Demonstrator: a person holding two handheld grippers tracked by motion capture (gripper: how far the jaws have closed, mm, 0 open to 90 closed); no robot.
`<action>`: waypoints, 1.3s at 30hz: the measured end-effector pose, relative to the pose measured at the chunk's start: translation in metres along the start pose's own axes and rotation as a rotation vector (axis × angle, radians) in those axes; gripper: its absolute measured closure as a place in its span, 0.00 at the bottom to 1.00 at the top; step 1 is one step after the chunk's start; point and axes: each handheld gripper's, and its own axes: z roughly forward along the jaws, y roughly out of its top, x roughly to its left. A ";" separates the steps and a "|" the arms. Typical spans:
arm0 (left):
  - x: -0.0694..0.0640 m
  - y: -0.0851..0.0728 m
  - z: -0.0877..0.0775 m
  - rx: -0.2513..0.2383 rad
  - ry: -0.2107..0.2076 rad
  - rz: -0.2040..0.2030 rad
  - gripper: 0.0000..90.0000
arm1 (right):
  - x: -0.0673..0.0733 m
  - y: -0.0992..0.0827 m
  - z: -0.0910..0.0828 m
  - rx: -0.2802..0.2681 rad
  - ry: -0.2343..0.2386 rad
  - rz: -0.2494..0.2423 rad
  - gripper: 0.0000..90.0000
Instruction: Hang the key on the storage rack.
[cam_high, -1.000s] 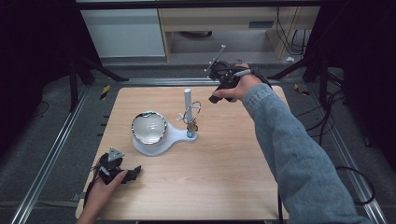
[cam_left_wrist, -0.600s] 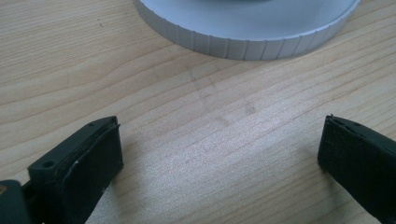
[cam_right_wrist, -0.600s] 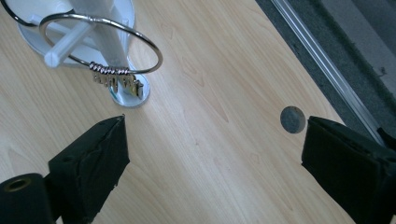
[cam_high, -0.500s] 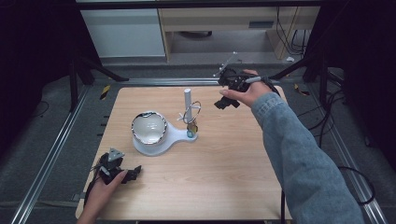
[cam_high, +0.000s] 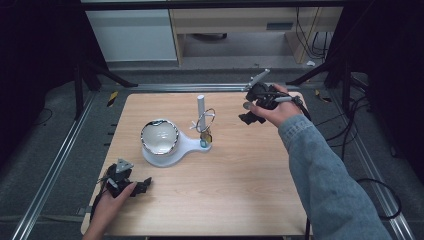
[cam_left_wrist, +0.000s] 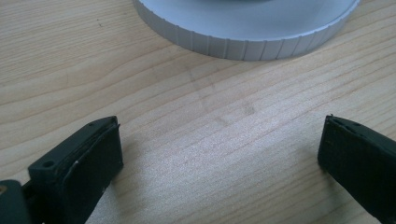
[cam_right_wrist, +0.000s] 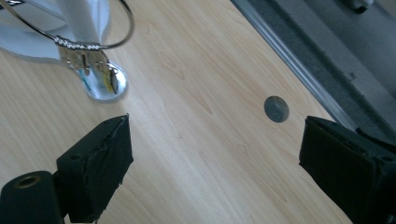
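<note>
A white stand (cam_high: 187, 145) sits mid-table with a round silver dish (cam_high: 160, 137), a white post (cam_high: 201, 106) and a wire ring (cam_high: 205, 120) hung with small charms. My right gripper (cam_high: 248, 116) hovers to the right of the ring, near the table's far right. In the right gripper view the right gripper (cam_right_wrist: 215, 140) is open over bare wood. Its jaws have just closed slightly, with nothing between them, and the ring (cam_right_wrist: 88, 44) lies at upper left. My left gripper (cam_high: 142, 186) rests near the front left corner. The left gripper (cam_left_wrist: 219, 140) is open below the dish's ribbed rim (cam_left_wrist: 247, 44).
The wooden table (cam_high: 240, 190) has metal rails (cam_high: 50, 170) along its sides. A small dark round spot (cam_right_wrist: 276, 108) marks the wood near the edge rail (cam_right_wrist: 299, 65). Cabinets (cam_high: 132, 35) stand behind the table. Cables (cam_high: 350, 130) trail at the right.
My right hand has shifted to the right and lower toward the table, away from the post. The left hand has stayed put.
</note>
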 end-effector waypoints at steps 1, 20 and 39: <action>0.000 0.000 0.000 0.000 0.000 0.000 0.00 | 0.000 -0.004 0.000 -0.002 0.001 0.006 0.11; 0.000 0.000 0.000 0.001 0.000 0.000 0.00 | 0.007 -0.061 0.010 0.002 -0.040 0.025 0.12; 0.000 0.000 0.000 0.001 0.000 -0.001 0.00 | 0.017 -0.112 0.029 0.030 -0.023 0.068 0.12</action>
